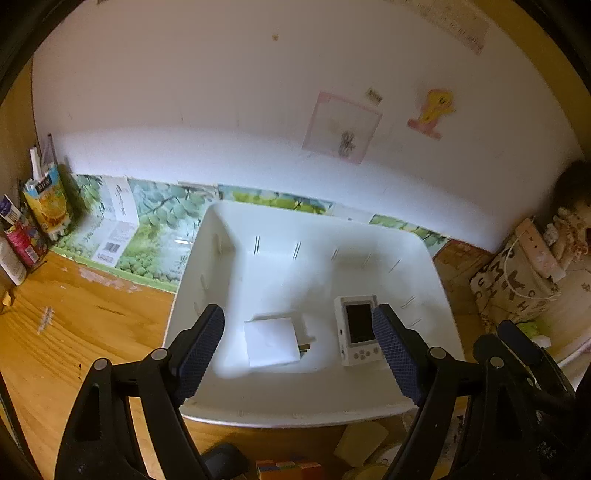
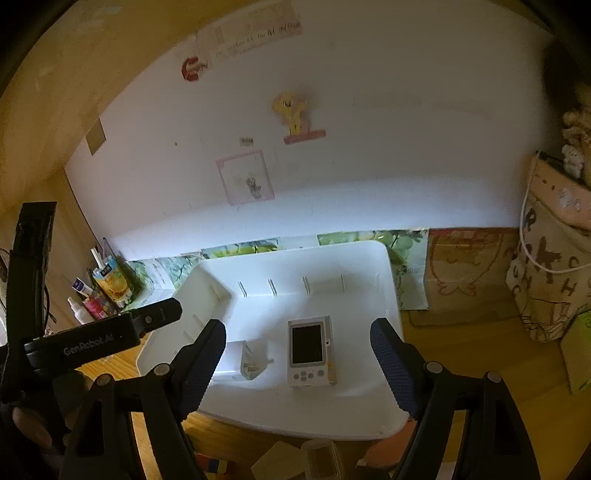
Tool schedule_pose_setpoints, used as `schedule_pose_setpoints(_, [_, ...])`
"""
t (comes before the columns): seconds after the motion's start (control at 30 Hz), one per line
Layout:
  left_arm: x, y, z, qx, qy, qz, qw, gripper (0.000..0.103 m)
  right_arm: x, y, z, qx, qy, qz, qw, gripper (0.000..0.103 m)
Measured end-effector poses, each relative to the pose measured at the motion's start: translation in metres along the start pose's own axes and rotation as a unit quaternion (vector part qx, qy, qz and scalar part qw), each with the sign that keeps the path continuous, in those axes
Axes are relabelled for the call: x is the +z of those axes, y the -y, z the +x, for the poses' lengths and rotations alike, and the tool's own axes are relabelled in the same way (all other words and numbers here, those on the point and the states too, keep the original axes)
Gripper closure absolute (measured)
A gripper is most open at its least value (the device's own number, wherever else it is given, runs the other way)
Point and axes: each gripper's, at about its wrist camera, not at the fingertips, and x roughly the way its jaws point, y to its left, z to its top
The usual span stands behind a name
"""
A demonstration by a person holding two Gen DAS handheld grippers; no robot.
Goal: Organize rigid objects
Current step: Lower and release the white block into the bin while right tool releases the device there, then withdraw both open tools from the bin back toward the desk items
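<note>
both tongs spread, pinching nothing: left gripper [image 1: 299, 349], right gripper [image 2: 297, 363]. white handheld console [image 2: 309, 350] and charger plug [image 1: 272, 342] lie inside white bin [image 1: 295, 410]; remaining blocks sit below, nearer.

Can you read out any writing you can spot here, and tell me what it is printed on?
"GenRobot.AI": on the black body of the left gripper.
Juice carton: label too blurred to read.
Paper strip on the wall: print too blurred.
Cloth bag: scattered single letters, no word.
</note>
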Motion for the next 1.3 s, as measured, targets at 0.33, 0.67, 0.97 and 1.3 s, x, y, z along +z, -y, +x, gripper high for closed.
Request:
schedule_pose_setpoints(0.33, [-0.006,0.004,-0.045,-0.004,0.040,0.006,0.9992,0.018,-0.003,-0.002,-0.041,-0.007,0.031,0.003,0.999,0.021])
schedule_pose_setpoints(0.67, [-0.029,0.003,-0.084,-0.004,0.054,0.002,0.9985,0.018,-0.020,-0.010,-0.078,0.000,0.043,-0.003,0.999,0.021])
schedule_pose_setpoints(0.97, [-0.061,0.003,-0.114,0.001,0.057,0.008,0.9983,0.018,-0.042,-0.022,-0.109,0.006,0.051,-0.010,0.999,0.021])
schedule_pose_setpoints(1.3, [-0.094,0.001,-0.140,0.010,0.056,0.015,0.9983,0.018,-0.066,-0.032,-0.136,0.011,0.051,-0.019,0.998,0.021])
